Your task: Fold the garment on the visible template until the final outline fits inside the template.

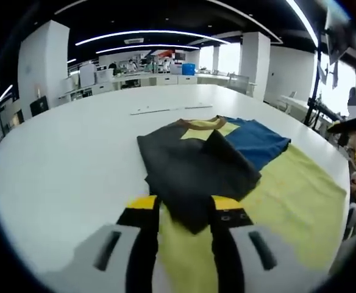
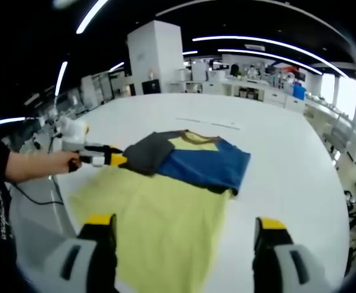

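Left tool (image 2: 118, 160) grips the garment's (image 2: 196, 160) dark flap; right tool (image 2: 187, 238) hovers open above it.

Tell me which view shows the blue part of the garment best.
The right gripper view: the blue part lies open and unblocked, its whole outline visible beside the dark part on the yellow template. In the left gripper view, the blue part sits farther off, partly covered by the dark fold.

Open-plan lab, white desks (image 1: 166, 78), pillars (image 2: 156, 58), strip ceiling lights (image 1: 160, 35)
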Action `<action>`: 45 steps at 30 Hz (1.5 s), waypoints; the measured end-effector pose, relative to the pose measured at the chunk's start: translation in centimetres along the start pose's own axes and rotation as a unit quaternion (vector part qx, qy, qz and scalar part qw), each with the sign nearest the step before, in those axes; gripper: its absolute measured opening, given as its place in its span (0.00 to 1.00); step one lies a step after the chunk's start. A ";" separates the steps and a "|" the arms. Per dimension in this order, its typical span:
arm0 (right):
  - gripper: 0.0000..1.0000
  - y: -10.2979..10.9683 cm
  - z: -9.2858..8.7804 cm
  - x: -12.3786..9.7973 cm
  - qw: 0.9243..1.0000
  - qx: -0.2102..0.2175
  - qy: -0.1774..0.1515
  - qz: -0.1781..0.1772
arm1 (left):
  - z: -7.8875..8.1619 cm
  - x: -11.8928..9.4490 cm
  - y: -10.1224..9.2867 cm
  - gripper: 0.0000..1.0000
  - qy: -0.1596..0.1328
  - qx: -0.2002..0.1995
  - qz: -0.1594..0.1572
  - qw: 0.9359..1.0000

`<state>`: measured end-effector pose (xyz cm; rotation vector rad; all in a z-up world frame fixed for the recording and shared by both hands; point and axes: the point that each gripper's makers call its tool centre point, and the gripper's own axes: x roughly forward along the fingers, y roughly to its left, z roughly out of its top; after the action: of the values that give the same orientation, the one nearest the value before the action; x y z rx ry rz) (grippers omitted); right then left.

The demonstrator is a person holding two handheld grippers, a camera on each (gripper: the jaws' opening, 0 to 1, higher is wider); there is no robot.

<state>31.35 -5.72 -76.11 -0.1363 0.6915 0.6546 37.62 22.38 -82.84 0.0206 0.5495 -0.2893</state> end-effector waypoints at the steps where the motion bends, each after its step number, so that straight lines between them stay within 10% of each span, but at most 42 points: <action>1: 0.94 0.0 0.0 0.0 1.000 0.000 0.000 0.000 | -0.1 0.0 0.0 0.27 0.003 0.000 0.002 1.000; 17: 0.94 -0.1 -0.2 -0.1 1.000 0.009 -0.001 -0.004 | 0.3 0.7 1.1 0.05 0.017 0.014 -0.006 1.000; 45: 0.98 0.9 0.9 -0.5 0.999 -0.018 -0.027 0.016 | 3.3 -0.6 -0.8 0.00 0.014 0.061 -0.026 0.998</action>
<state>31.03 -4.95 -74.99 -0.1408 0.6313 0.6992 38.55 21.45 -79.67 0.1293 0.5602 -0.3733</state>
